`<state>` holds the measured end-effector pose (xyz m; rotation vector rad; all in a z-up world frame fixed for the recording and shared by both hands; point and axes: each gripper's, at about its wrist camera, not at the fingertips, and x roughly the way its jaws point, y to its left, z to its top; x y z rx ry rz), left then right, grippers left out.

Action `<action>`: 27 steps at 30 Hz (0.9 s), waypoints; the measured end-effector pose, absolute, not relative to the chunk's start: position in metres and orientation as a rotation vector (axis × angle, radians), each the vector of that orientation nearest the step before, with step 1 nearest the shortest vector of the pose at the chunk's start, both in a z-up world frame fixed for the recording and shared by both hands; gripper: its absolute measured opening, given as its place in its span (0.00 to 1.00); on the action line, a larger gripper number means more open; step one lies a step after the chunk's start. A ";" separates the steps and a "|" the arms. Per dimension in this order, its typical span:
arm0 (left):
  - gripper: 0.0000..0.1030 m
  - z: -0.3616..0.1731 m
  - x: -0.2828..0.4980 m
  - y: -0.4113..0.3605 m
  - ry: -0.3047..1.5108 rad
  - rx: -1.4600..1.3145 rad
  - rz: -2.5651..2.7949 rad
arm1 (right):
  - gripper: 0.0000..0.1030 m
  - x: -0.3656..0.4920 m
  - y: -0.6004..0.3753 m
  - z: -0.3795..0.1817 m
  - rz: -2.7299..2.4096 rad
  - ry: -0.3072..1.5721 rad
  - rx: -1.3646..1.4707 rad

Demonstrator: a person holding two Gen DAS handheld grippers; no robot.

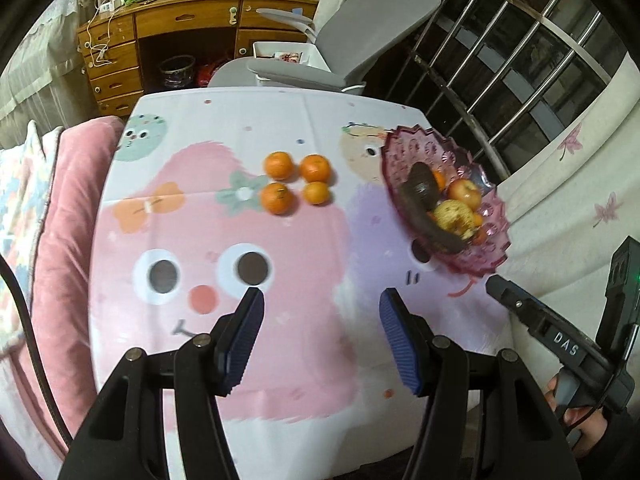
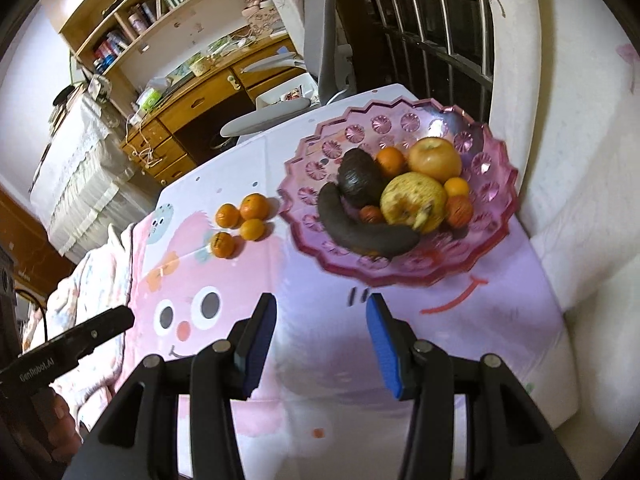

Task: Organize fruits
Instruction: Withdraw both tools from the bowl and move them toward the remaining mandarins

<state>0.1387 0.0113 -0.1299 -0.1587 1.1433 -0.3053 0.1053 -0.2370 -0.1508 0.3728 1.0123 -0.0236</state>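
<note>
We are seeing a pink bowl holding two apples, a dark avocado, a blackened banana and small oranges; four oranges are sitting on the table. Our left gripper and right gripper are hanging partly open, holding nothing.

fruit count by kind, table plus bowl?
Oranges on the table: 4
Small oranges in the bowl showing: 4
Apples: 2
Dark avocado: 1
Blackened banana: 1
Total: 12; more may be hidden.
</note>
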 end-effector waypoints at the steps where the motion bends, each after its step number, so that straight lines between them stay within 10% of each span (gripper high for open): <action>1: 0.57 -0.130 0.139 0.020 1.147 -0.152 -0.309 | 0.46 0.104 -0.231 -0.151 -0.030 1.011 0.379; 27: 0.81 -0.164 0.205 0.080 1.240 0.086 -0.379 | 0.60 0.160 -0.152 -0.173 -0.031 1.098 0.527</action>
